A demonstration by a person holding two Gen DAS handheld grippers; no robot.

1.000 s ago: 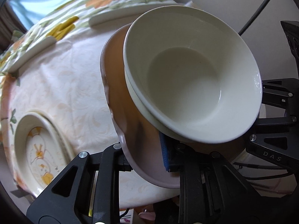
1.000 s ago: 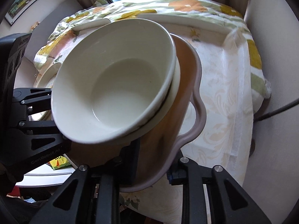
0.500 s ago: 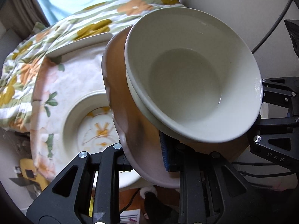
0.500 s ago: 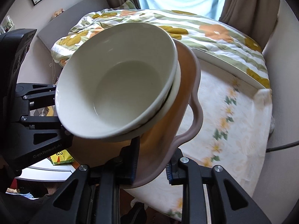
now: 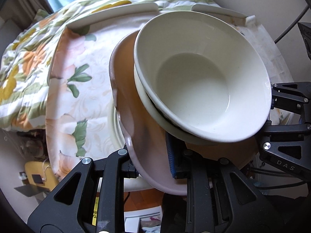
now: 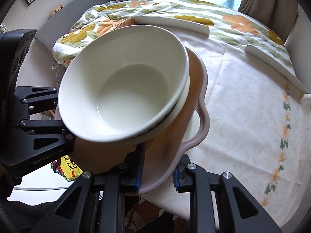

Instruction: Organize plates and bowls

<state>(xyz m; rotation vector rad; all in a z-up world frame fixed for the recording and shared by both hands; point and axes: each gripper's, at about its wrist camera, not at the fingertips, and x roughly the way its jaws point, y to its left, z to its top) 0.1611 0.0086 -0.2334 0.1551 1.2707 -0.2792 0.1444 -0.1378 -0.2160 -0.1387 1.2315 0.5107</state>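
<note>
Pink tray (image 5: pixel 136 120) tilted, bowls (image 5: pixel 200 85) aboard

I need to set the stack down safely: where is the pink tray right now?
The pink tray is held above the floral tablecloth, clamped between the left gripper and right gripper, with stacked white bowls on it.

Two stacked white bowls (image 5: pixel 202 89) – one pink plate (image 5: pixel 136 128)

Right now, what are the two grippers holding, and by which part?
Both hold the pinkish wavy-rimmed plate with two stacked cream ceramic bowls on it. The left gripper and right gripper each clamp a near part of its rim.
</note>
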